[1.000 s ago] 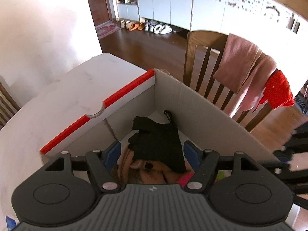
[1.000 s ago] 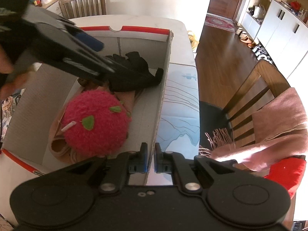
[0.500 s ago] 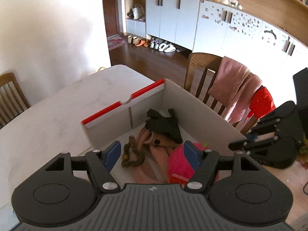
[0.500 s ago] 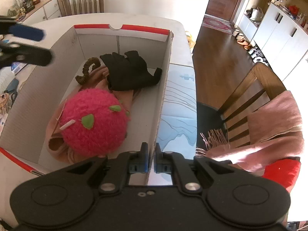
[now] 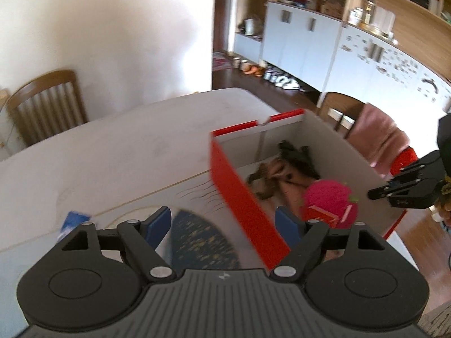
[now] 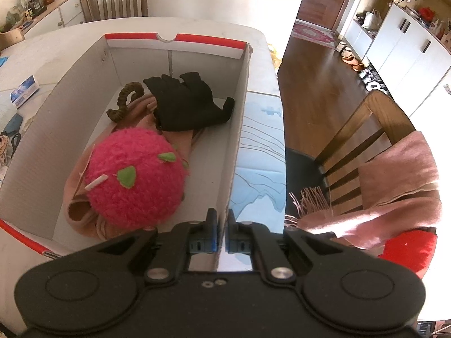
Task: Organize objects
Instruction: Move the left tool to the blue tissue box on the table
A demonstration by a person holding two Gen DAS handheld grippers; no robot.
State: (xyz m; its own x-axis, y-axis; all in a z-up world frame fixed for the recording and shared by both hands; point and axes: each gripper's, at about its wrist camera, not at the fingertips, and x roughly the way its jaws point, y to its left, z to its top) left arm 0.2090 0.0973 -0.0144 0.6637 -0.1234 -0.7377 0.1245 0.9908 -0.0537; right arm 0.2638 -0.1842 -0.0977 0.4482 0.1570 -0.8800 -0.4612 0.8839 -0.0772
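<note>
Box: the open white corrugated-cardboard box with red-edged rims (image 6: pixel 239 129) stands on the pale, faintly marbled table top (image 5: pixel 118 152); its walls are flat and matte, and one end rim has a half-round notch.
Pink item: a fuzzy, rounded magenta knitted hat with green felt leaves and a white tag (image 6: pixel 135 180) lies in the box end nearest your right hand, on top of a folded tan cloth (image 6: pixel 76 208).
Black item: a pair of soft black knit gloves (image 6: pixel 188 104), fingers spread, lies at the far end of the box, overlapping the tan cloth.
Coiled item: an olive-brown ribbed loop (image 6: pixel 124 101) rests just beside the gloves; you cannot tell what it is.
Right gripper: your black right gripper (image 6: pixel 221 233) has its blue-padded fingers pinched together on the thin edge of the box's long wall.
Left gripper: your black left gripper (image 5: pixel 222 222) hangs outside the box over its red near wall; the jaws are opening, with nothing pressed between the blue pads.
Mat: a glossy pale-blue printed mat (image 6: pixel 259 152) lies flat beside the box on the table.
Chair: a brown slatted wooden chair (image 6: pixel 366 129) carries a fringed pink woollen scarf (image 6: pixel 394 180) and a red cloth (image 6: pixel 406 250).
Hard to see: the left wrist view is motion-blurred, so the box contents there lose detail; the dark patterned shape below the left gripper cannot be identified.
Cut off: the gripper bodies hide the near end of the box in both views.
</note>
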